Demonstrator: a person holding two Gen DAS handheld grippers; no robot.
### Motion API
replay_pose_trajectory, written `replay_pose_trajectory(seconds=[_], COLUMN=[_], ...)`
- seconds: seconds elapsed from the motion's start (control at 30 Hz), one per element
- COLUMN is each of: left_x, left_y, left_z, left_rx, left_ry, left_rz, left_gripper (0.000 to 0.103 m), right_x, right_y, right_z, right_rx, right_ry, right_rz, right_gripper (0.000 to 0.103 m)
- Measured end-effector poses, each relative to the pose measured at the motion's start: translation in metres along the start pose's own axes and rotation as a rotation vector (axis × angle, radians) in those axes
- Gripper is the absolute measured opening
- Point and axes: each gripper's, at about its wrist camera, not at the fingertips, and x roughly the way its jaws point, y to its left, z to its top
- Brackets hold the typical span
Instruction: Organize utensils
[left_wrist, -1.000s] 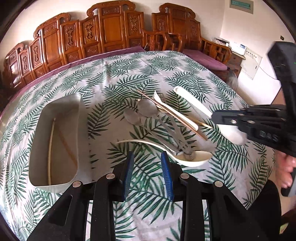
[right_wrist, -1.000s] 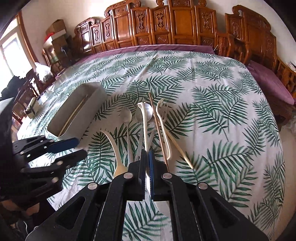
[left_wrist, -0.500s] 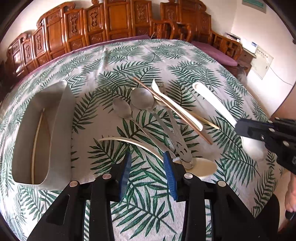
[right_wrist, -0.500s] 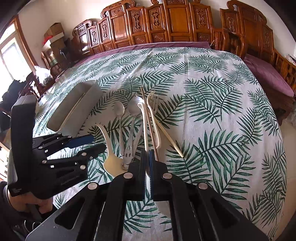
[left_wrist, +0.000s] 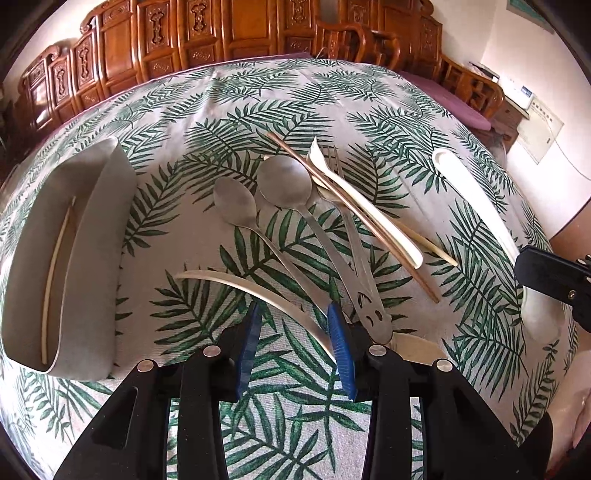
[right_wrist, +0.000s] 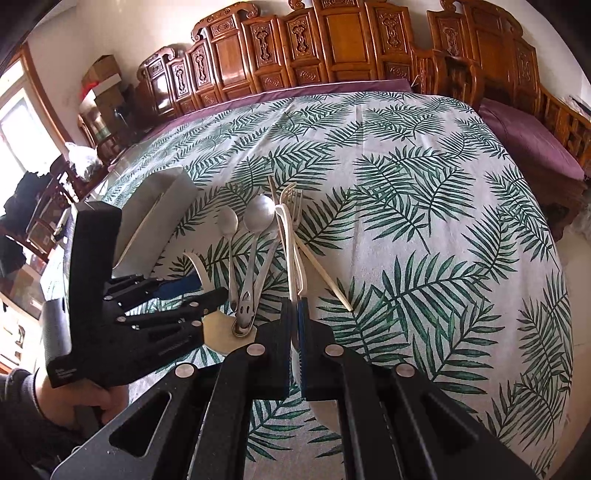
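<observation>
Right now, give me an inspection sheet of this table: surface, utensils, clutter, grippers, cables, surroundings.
Surface: leaf-print tablecloth, lying flat.
Job's things: grey organizer tray holds one pale chopstick. Small metal spoon, large metal spoon, fork, brown chopstick and slim white spoon are piled at centre.
Clutter: nothing seen.
Grippers: left gripper open, cream spoon handle between its pads. Right gripper shut on large white spoon.
Cables: nothing seen on the table.
Surroundings: carved wooden chairs behind the table.
</observation>
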Motion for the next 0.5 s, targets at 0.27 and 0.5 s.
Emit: replay_pose_trajectory(seconds=[0.27, 0.5], left_x=[0.0, 0.004], left_y=[0.0, 0.013], left_z=[-0.002, 0.003], left_rx=[0.01, -0.022], left_ry=[0.001, 0.015], left_rz=[0.011, -0.007], left_gripper=[0.029, 0.028], right_x=[-0.005, -0.005], right_y=[0.004, 0.004], right_z=[0.003, 0.003], right_rx=[-0.007, -0.008], right_ry=[-0.011, -0.012], right_rz=[0.0, -0.006], right_gripper=[0.004, 0.004])
